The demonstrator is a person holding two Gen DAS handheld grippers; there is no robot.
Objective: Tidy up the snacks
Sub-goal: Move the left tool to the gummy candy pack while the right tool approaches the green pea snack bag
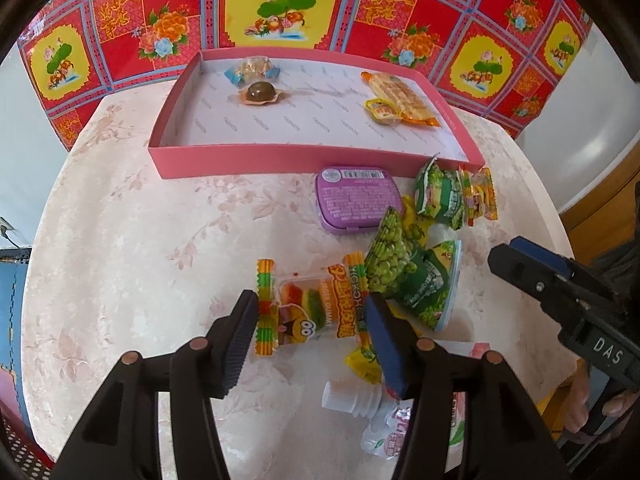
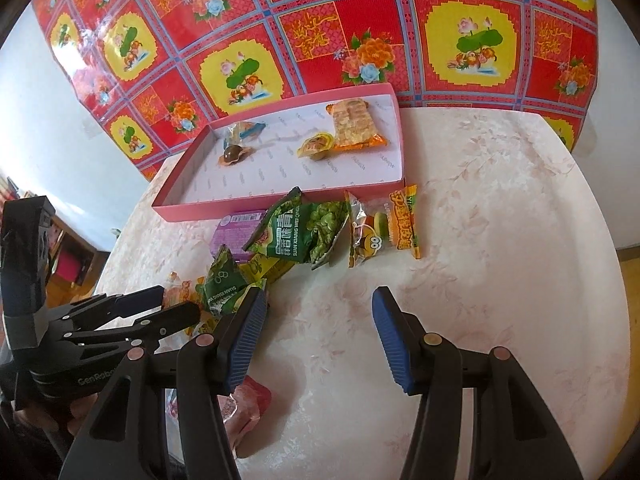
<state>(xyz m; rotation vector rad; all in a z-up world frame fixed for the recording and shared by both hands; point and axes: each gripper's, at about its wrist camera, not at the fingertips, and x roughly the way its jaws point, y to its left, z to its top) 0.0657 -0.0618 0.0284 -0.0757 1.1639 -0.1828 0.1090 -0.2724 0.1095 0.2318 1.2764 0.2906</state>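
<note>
A pink box [image 1: 276,158] with a white printed lining is seen on a pale floral tabletop [image 1: 120,240]. A purple tin [image 1: 356,198], green pea packets [image 1: 408,276] and an orange-yellow striped gummy packet [image 1: 308,308] are shown below a red-yellow flowered cloth [image 1: 280,4].

Bench [image 2: 500,220]: smooth, glossy pale pink floral covering. Pink box [image 1: 280,158]: matt cardboard, white printed paper lining. Green pea packets [image 1: 404,276] and gummy packet [image 1: 308,308]: shiny crinkled plastic film, the gummy one partly clear. Purple case [image 1: 356,198] at 12 o'clock from the gummy packet: smooth plastic. Left gripper [image 1: 312,336] fingers [image 1: 236,340]: matt black plastic, ribbed blue pads. Backdrop cloth [image 2: 320,32]: glossy.
</note>
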